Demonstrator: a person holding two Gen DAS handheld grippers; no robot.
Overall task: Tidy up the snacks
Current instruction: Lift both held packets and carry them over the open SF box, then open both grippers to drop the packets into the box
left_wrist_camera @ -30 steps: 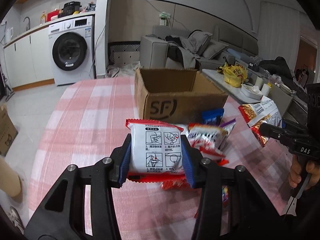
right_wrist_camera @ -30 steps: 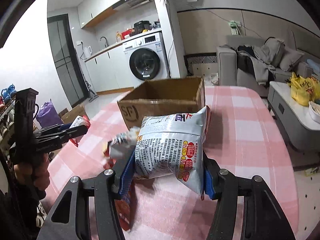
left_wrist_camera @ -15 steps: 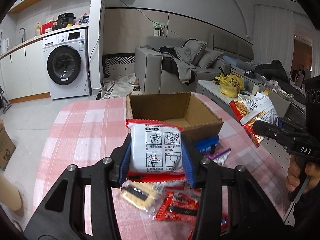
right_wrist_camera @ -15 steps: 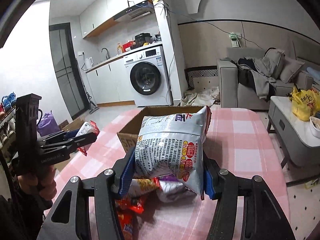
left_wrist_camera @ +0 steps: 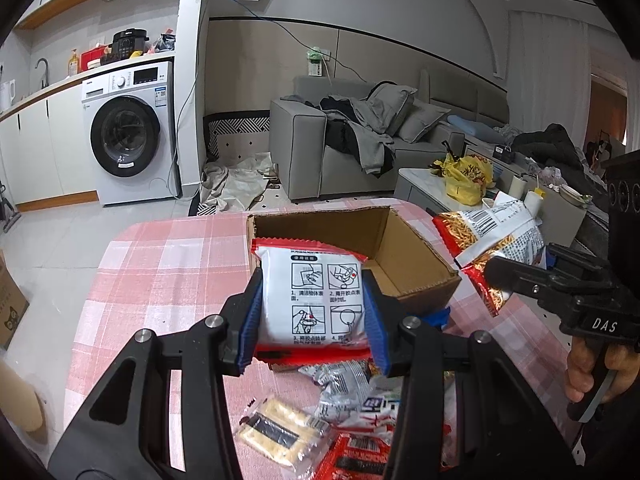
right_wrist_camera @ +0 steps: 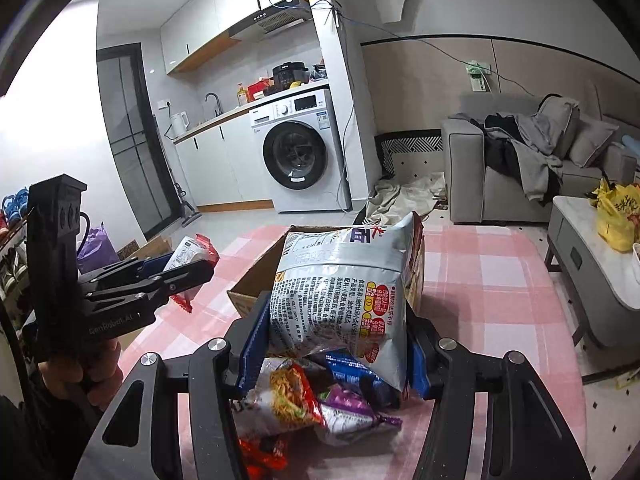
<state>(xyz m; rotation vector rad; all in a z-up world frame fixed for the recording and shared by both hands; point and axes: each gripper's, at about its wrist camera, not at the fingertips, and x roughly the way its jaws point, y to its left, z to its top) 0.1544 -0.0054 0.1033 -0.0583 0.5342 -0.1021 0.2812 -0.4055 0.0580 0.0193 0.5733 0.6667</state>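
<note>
Both tools lifted toward box (left_wrist_camera: 400, 256); left tool (left_wrist_camera: 312, 312) pinching white packet (left_wrist_camera: 312, 296), right tool (right_wrist_camera: 336, 340) pinching silver bag (right_wrist_camera: 340, 280).

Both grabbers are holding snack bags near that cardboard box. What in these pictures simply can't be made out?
- Cardboard box, right wrist view: the big grey bag hides most of its inside.
- Box floor, left wrist view: the white packet covers the near part.
- Loose snacks on the table, left wrist view: partly behind the left gripper.
- Packet print: too small to read.
</note>
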